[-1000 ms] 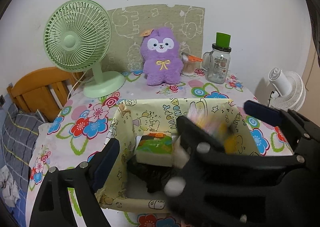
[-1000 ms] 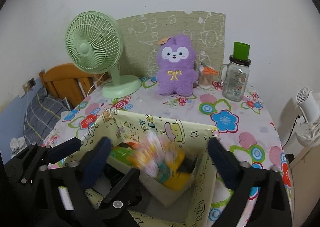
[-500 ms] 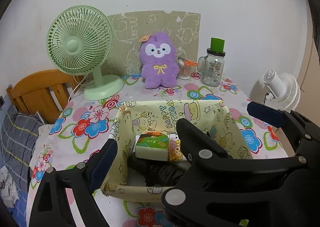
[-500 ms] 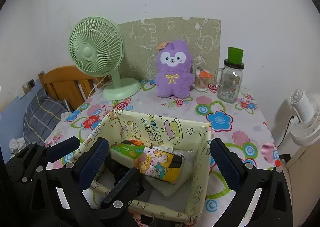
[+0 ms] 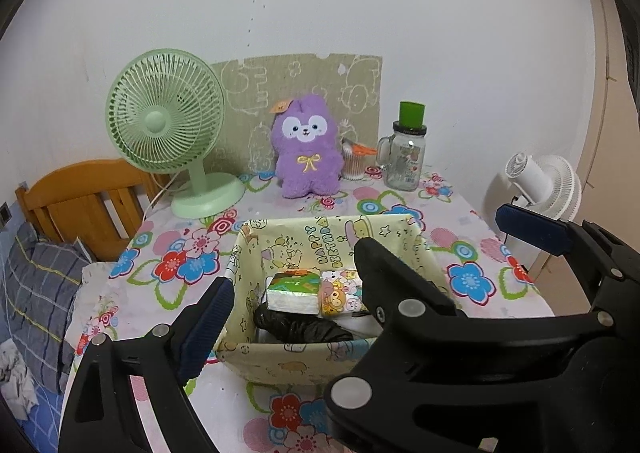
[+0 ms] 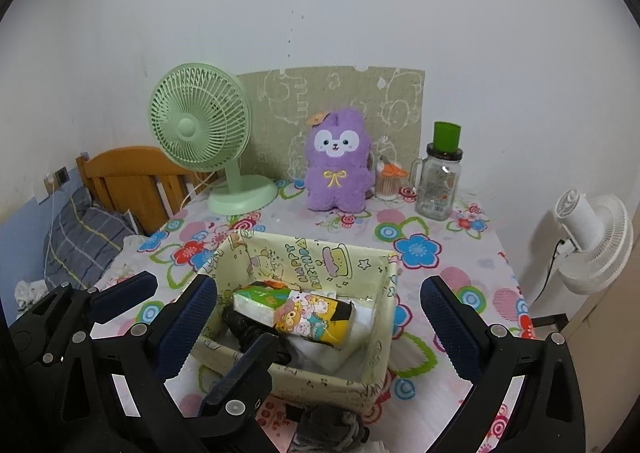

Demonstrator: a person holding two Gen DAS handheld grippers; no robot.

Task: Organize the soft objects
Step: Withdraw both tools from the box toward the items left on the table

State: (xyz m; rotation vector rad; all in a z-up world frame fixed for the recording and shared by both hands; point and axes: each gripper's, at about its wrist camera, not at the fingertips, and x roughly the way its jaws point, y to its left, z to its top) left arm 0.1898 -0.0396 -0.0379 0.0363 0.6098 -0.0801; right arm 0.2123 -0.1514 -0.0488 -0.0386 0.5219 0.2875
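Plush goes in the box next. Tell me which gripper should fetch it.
Right, probably. The purple plush lines up with the open right gripper; that gripper's body crosses in front of the left gripper.

Both wrist views angled down, near; share box point(image 5: 328, 357) point(image 6: 320, 377).

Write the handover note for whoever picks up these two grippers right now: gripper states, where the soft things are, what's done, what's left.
Left gripper: open, empty, above the fabric box.
Right gripper: open, empty, over the same box.
In the box: green tissue pack, cartoon tissue pack, a crumpled black item.
Purple plush sits upright at the back of the table, outside the box.
Left, probably: the plush, if it belongs in the box.
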